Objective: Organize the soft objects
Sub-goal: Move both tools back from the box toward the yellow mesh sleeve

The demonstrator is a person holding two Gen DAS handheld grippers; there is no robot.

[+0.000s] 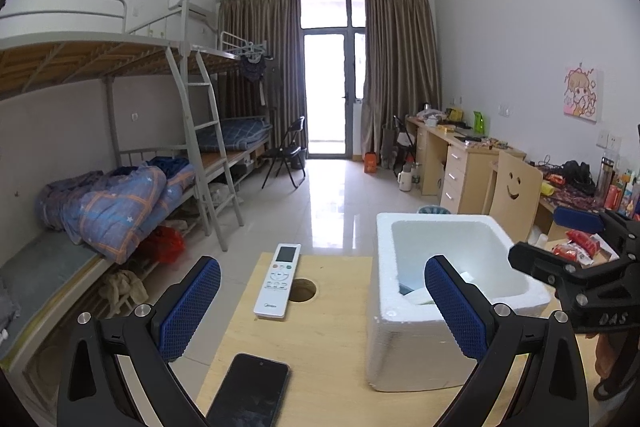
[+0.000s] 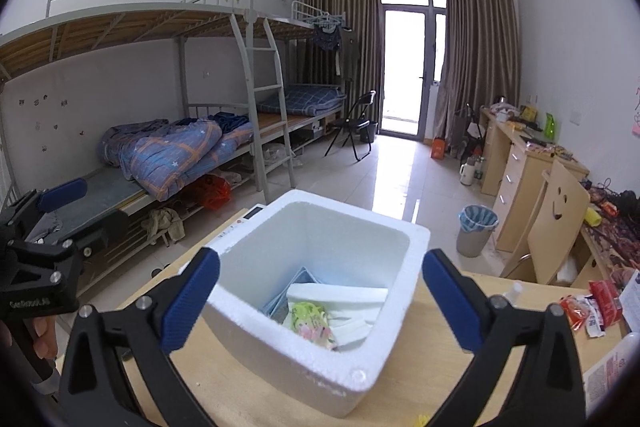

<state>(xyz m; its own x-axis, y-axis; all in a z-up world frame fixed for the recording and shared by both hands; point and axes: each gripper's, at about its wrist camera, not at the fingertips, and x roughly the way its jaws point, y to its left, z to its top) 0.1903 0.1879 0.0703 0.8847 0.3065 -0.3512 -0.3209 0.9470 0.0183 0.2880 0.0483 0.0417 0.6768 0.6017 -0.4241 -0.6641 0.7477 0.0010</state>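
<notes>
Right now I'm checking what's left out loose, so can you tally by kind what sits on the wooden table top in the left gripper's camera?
Remote control: 1
Phone: 1
Foam box: 1
Total: 3 on the wooden table; its right side lies out of this view.

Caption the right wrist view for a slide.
Open right gripper poised over the white foam box, soft packets lying inside, on a wooden table.
</notes>
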